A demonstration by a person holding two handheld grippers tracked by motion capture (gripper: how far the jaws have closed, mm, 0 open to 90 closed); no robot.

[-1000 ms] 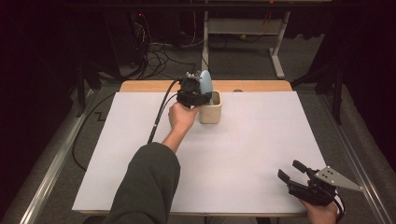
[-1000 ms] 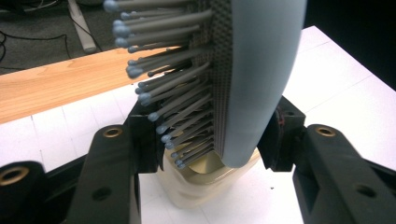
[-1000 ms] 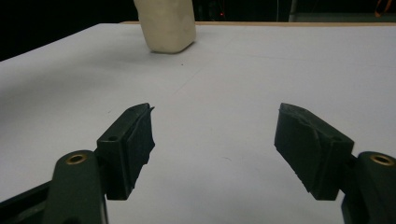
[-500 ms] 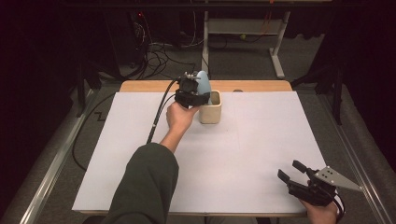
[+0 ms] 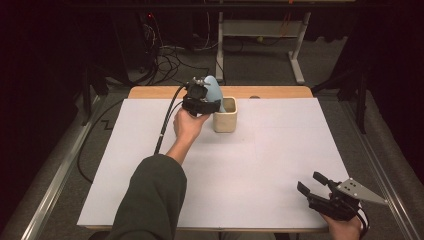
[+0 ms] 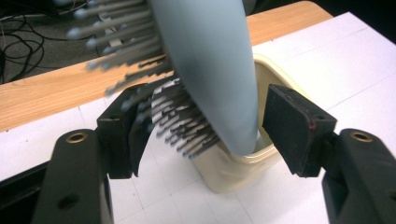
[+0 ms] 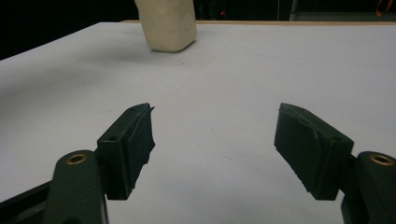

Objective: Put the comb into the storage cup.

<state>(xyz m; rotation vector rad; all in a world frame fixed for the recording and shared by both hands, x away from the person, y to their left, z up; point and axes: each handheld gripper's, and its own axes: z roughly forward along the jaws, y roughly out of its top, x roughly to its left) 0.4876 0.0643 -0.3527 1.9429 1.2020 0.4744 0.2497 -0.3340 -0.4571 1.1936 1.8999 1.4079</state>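
A pale blue hairbrush [image 5: 214, 90] stands tilted with its handle down inside a cream square cup [image 5: 225, 121] at the back of the table. My left gripper [image 5: 212, 106] is open, one jaw on each side of the brush. In the left gripper view the brush [image 6: 210, 60] rises between the pads, its bristles brush the left jaw, and a thin gap shows at the right pad; the cup [image 6: 233, 170] lies just beyond. My right gripper [image 5: 310, 184] stays open and holds nothing near the front right corner. From the right gripper [image 7: 215, 140] the cup [image 7: 168, 23] is far ahead.
White paper [image 5: 250, 165] covers the table, with a wooden strip [image 5: 165, 92] along its far edge. The left gripper's black cable [image 5: 165, 125] trails across the paper to the left. Cables and a desk frame [image 5: 260, 30] stand on the dark floor behind.
The left hand and gripper have drifted slightly left and back from the cup. The brush stays in the cup. The right gripper has not moved.
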